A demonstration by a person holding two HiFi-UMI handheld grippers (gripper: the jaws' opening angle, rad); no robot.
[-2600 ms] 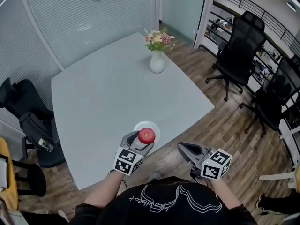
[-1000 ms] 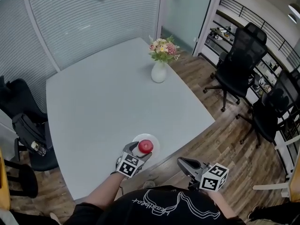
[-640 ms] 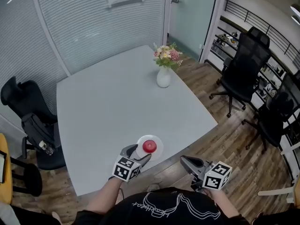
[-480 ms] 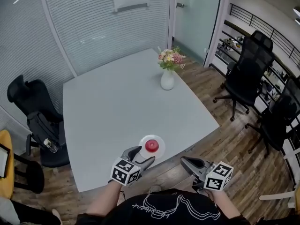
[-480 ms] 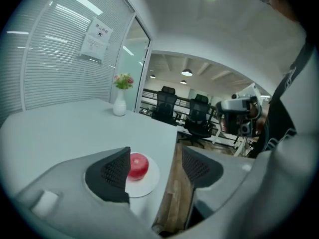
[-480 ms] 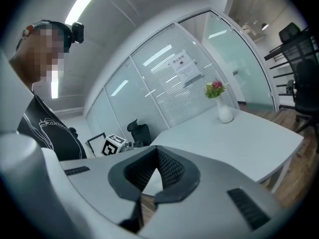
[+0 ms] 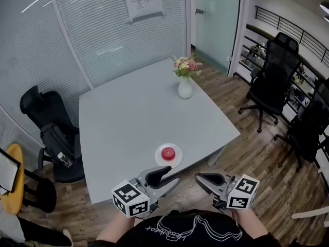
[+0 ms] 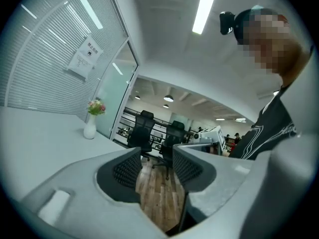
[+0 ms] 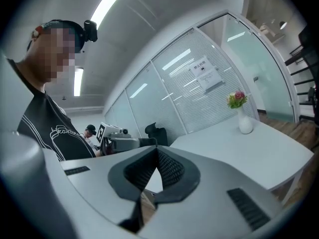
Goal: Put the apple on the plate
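1. Head view: red apple (image 7: 168, 153) sits on the white plate (image 7: 177, 159); plate lies on the grey worktop (image 7: 128, 112) close to its near edge; left claw (image 7: 174, 176) and right claw (image 7: 198, 178) are held on the near side of the plate, off the worktop edge, clear of the apple and angled toward each other; vase (image 7: 185, 89) with flowers (image 7: 185, 65) stands at the far corner; black office chairs (image 7: 267, 81) stand at right on the wood floor (image 7: 247, 138)
2. Left gripper view: left claw (image 8: 157, 164) is partly open, with its jaws closing; nothing is between them, and only wood floor shows through the gap; worktop runs off to the left with the vase at its far end; office chairs are beyond the jaws; the right claw's body shows just right of them; the person's dark top (image 8: 271, 126) is at right
3. Right gripper view: right claw (image 9: 155, 153) has its jaw tips pressed together and grips nothing; worktop lies at right with the vase and flowers on it; the left claw's marker cube shows at left beside the person's dark top; apple and plate not seen here
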